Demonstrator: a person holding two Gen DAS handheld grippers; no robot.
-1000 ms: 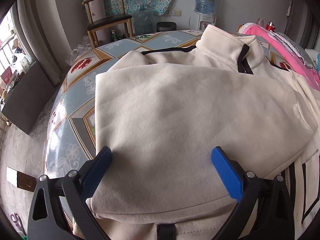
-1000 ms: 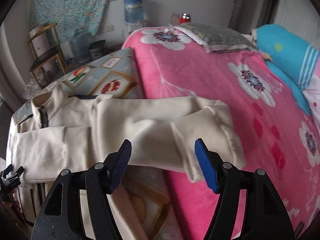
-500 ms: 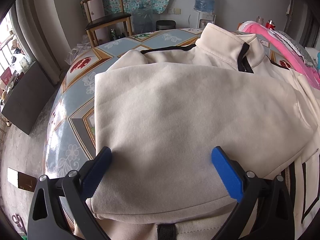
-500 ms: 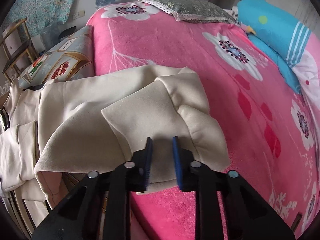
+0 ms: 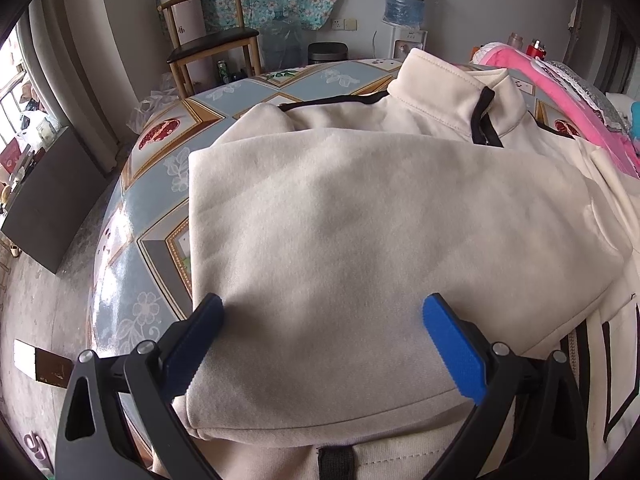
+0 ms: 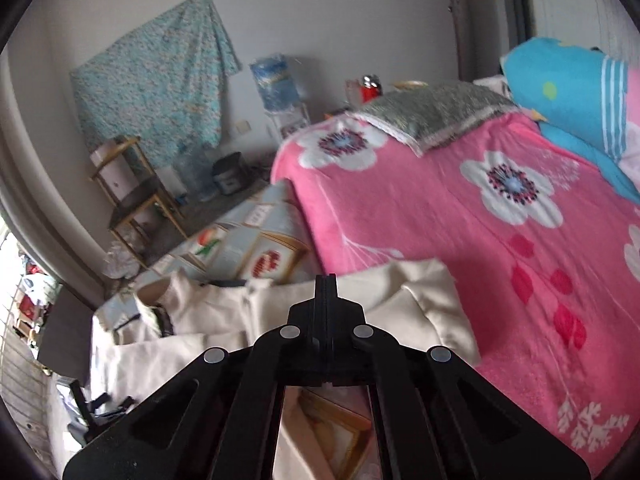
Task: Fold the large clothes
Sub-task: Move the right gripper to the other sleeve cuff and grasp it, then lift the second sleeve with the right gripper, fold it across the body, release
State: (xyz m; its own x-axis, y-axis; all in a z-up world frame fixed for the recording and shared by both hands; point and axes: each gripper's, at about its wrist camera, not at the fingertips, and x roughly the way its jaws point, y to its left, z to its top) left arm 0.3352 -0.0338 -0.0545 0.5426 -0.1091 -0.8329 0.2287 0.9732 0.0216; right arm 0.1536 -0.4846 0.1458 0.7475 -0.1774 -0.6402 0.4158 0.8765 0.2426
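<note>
Left wrist view: left gripper (image 5: 324, 344) spread wide, blue pads (image 5: 454, 350) apart, gripping nothing, low in frame over a cream jacket (image 5: 360, 232). Jacket lies on the patterned table (image 5: 160, 216), sleeve folded across the body, collar (image 5: 452, 92) at upper right. Wooden chair (image 5: 208, 40) upper left; water bottle (image 5: 404, 0) at top.

Right wrist view: right gripper (image 6: 326, 292) at lower centre, fingers pressed together on the jacket's other sleeve (image 6: 424, 304), which drapes onto the pink floral blanket (image 6: 460, 220) at right. Frame is motion-blurred.
</note>
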